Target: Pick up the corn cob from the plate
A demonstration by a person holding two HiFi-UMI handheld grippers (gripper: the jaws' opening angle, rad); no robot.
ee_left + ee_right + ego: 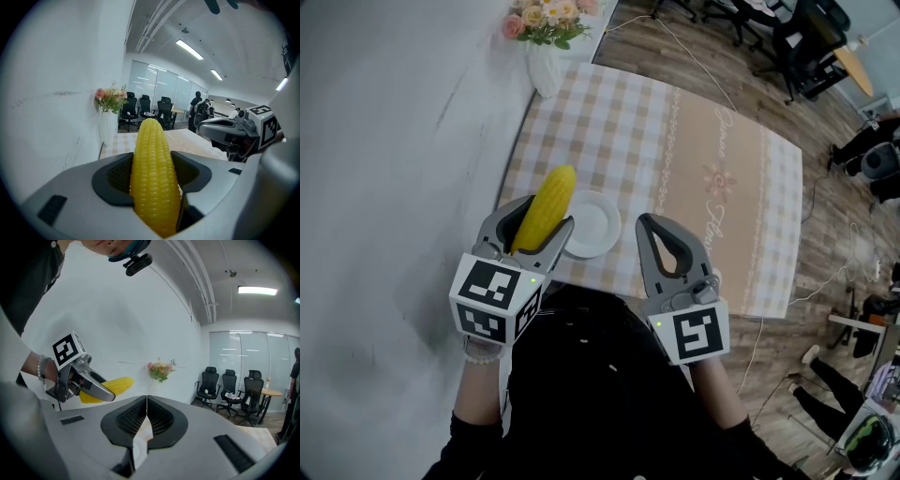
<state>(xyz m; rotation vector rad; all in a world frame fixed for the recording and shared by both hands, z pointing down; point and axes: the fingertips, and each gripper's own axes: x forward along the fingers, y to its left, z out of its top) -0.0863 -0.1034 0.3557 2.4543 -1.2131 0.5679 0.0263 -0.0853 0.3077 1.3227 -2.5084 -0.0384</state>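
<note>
A yellow corn cob (546, 207) is held up in the air, my left gripper (534, 223) shut on its lower half, tip pointing away from me. In the left gripper view the corn cob (153, 173) fills the space between the jaws. The white plate (592, 224) lies bare on the checked table near its front edge, just right of the cob. My right gripper (661, 239) hovers right of the plate, shut with nothing in it; its jaws meet in the right gripper view (146, 414), where the corn cob (111, 387) shows at the left.
A white vase of flowers (546, 37) stands at the table's far left corner by the wall. The checked tablecloth (694, 169) stretches away past the plate. Office chairs (797, 37) and people stand on the wooden floor to the right.
</note>
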